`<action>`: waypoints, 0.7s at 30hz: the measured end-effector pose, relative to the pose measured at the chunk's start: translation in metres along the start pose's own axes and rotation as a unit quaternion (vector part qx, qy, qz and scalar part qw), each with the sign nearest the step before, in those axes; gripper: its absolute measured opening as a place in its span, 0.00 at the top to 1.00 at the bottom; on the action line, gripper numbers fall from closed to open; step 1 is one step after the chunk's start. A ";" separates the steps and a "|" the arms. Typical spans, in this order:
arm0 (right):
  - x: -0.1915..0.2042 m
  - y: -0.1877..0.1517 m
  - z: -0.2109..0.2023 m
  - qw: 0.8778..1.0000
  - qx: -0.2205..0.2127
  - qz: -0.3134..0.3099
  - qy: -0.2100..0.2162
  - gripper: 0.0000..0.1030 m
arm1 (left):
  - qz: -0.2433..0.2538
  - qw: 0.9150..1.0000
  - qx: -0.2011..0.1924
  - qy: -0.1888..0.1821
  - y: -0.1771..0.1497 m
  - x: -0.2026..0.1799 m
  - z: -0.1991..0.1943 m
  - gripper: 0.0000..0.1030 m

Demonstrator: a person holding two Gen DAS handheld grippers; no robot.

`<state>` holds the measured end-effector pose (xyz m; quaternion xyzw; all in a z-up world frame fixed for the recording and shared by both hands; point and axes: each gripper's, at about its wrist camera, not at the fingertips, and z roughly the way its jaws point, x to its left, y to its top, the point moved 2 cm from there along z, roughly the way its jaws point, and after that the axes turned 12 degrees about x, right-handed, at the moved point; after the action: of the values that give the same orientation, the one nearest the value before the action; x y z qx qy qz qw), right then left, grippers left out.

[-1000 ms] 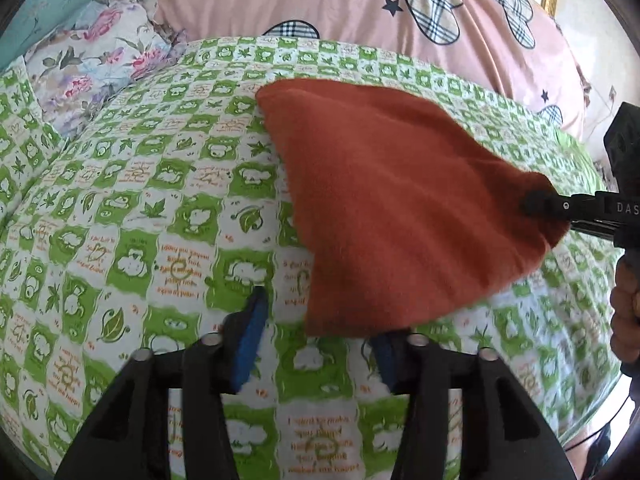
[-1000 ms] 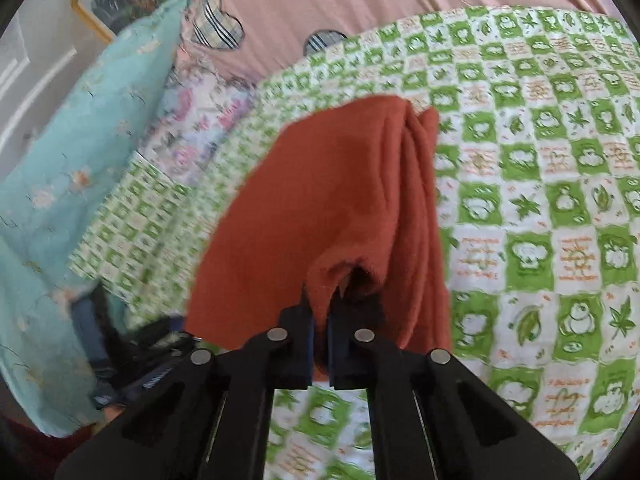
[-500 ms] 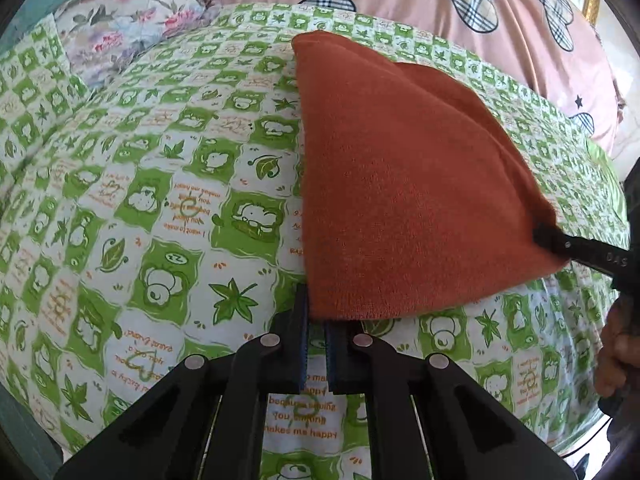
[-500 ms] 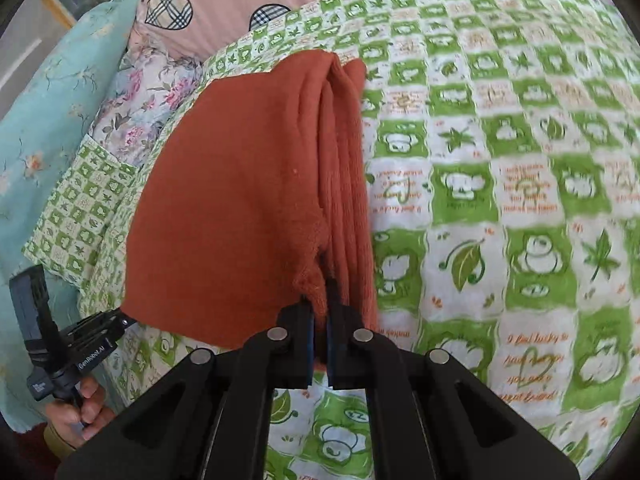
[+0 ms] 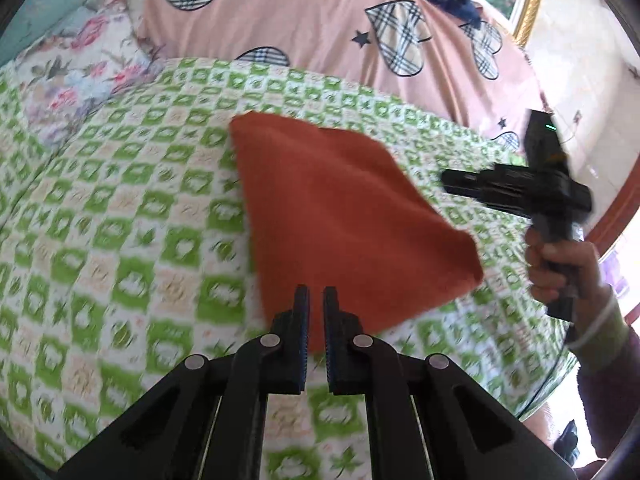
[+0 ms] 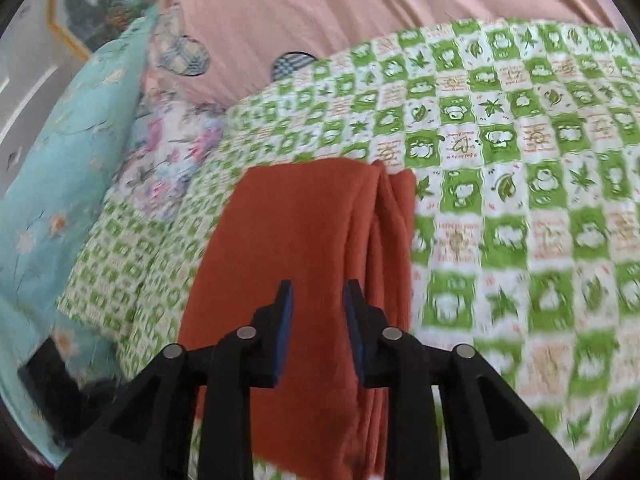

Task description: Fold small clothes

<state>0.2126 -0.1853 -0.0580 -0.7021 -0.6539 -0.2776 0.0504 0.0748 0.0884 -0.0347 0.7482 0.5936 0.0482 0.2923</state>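
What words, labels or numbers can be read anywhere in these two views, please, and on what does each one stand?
No text reads clearly in either view.
Orange lettering in the pale squares of the green checked bedsheet: present, but too small and blurred to read.
Marking on the body of the right gripper seen from the left wrist: too blurred to read.
Rust-orange cloth: no label or print visible.
Pink heart-patterned quilt: pattern only, no words.

Your folded cloth (image 5: 340, 220) lies flat on the quilt (image 5: 120, 240), toward its right edge, with pillows (image 5: 320, 32) behind it along the far edge. Your right gripper (image 5: 452, 184) hangs over that edge, beside the cloth.
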 end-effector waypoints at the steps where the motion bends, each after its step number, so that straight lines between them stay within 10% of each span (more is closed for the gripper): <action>1: -0.003 0.009 0.010 1.000 0.004 0.004 -0.007 0.72 | 0.005 1.000 0.001 -0.007 0.005 -0.002 0.003 0.94; 5: -0.016 0.032 0.042 0.999 0.026 0.020 -0.015 0.72 | 0.005 0.999 0.026 -0.020 0.017 -0.001 0.032 0.94; 7: -0.015 0.035 0.041 1.000 0.022 0.017 -0.012 0.89 | -0.001 0.999 0.041 -0.032 0.018 0.002 0.045 0.94; 13: -0.002 0.014 -0.025 0.997 -0.078 -0.008 0.008 0.90 | -0.004 0.997 0.060 -0.053 0.017 0.010 0.064 0.94; 21: -0.043 0.018 0.035 0.997 -0.024 0.031 -0.060 0.78 | 0.008 0.995 0.086 -0.053 0.009 0.001 0.091 0.94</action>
<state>0.2416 -0.2113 -0.1014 -0.7384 -0.6267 -0.2492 0.0027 0.1211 0.0535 -0.1055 0.7768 0.5731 -0.0399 0.2578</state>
